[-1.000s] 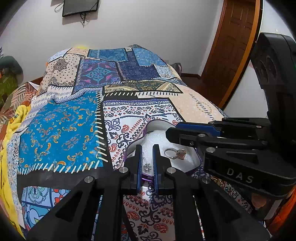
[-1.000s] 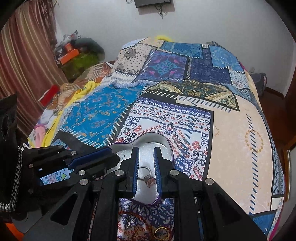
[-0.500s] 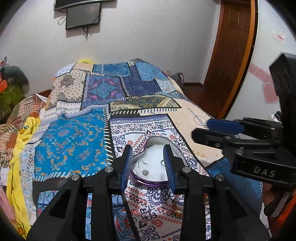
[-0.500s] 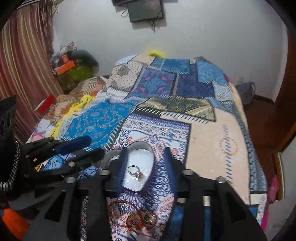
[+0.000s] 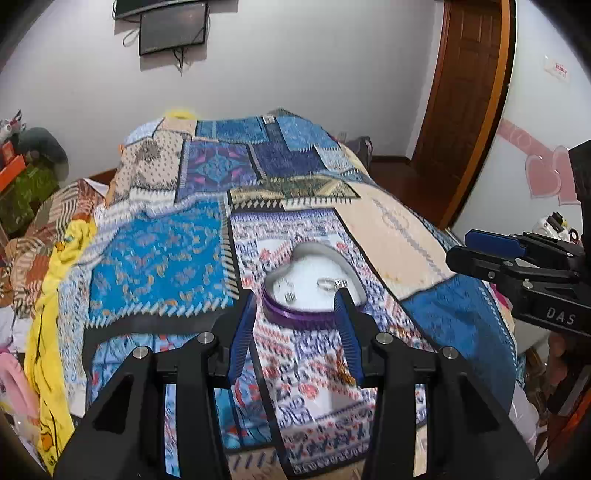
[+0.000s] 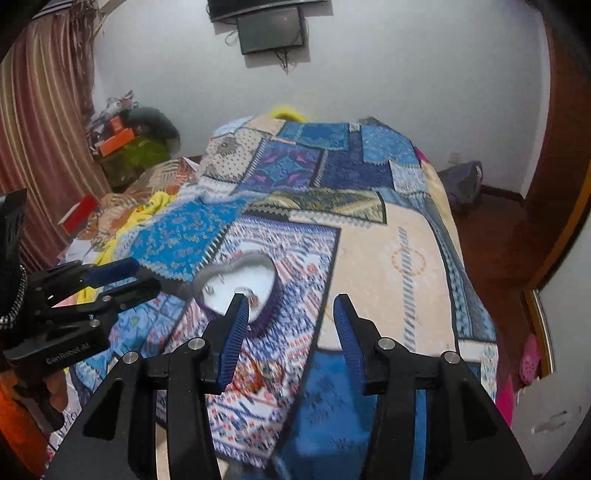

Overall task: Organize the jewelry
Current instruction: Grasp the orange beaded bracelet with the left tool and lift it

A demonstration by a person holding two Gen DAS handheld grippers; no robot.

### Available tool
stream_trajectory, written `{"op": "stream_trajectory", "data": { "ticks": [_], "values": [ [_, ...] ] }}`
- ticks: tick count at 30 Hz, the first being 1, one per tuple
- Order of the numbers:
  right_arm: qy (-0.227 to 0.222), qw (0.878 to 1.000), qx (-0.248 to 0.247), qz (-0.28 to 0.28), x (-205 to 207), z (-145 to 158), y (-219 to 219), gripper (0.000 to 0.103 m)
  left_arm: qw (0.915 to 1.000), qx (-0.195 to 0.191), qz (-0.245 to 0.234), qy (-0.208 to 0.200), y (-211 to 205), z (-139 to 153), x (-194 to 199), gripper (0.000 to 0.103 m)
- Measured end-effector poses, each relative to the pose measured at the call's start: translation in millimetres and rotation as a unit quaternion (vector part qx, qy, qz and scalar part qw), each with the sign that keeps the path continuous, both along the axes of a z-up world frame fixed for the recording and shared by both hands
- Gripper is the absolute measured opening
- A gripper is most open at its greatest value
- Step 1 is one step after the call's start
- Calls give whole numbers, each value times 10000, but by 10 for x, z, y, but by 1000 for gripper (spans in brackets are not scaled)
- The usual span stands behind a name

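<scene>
Two hand-held grippers in view, both with jaws spread wide and nothing between them. Left hand-held gripper [image 5: 295, 317] hangs above the bed [image 5: 391, 221], its blue-padded fingers framing the near rim of the box. Right hand-held gripper [image 6: 288, 325] also above the bed; the box sits at about 11 o'clock from its fingertips, partly behind the left finger.

One heart-shaped box [image 5: 314, 284], purple wall, pale lining, lid off, resting on the patchwork bedspread [image 5: 159, 266]. Same box in the right wrist view [image 6: 236, 284].

Inside the box, left wrist view: one ring [image 5: 327, 283] toward 3 o'clock, one small silver earring [image 5: 290, 296] toward 8 o'clock. A further faint loop lies near the earring; blurred, cannot tell what it is.

Loose jewellery on the bedspread at 6 o'clock from the box: a tangle of red and gold rings or bangles [image 6: 264, 373], motion-blurred, count not readable. One gold fragment of it [image 5: 345, 371] shows beside the left gripper's right finger.

Room: one dark wall-mounted screen [image 6: 271, 29], one brown door [image 5: 465, 96], one striped curtain [image 6: 40, 129] at 9 o'clock in the right view.
</scene>
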State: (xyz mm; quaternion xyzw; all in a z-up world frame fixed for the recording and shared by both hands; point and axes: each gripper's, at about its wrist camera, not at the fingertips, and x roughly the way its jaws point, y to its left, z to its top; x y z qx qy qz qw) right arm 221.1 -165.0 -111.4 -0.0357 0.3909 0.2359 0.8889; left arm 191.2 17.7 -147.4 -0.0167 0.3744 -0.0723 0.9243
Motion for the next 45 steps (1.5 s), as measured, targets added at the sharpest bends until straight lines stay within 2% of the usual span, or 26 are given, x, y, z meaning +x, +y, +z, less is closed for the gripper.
{"op": "stream_trajectory", "data": {
  "ticks": [15,22,23,25,27,32,35,37,42,45],
  "values": [
    [468,9982,-334,-183,-207,-382,-277,44,9965,-198,-63,812,-88,-508,-105,43],
    [744,9964,-352,-207,-216,-558,-335,44,9946,-257,-288,962,-217,-632,-82,43],
    [771,9962,-330,-214,-218,-569,-347,44,9950,-234,-289,922,-242,-646,-81,41],
    [810,9960,-308,-219,-221,-586,-357,44,9950,-200,-288,940,-273,-677,-48,29],
    [813,9959,-318,-220,-228,-594,-355,44,9939,-303,-300,1013,-285,-719,-22,24],
    [750,9959,-458,-200,-242,-605,-317,44,9924,-495,-343,1074,-317,-767,-17,21],
    [760,9960,-448,-167,-238,-618,-294,44,9932,-383,-410,1017,-380,-797,-23,16],
    [790,9958,-432,-167,-232,-630,-286,44,9942,-215,-424,963,-425,-810,-23,9],
    [780,9960,-411,-135,-256,-619,-274,44,9956,-141,-398,838,-405,-782,-38,5],
    [746,9963,-407,-97,-267,-598,-260,44,9967,-240,-294,720,-319,-701,-51,5]
  ]
}}
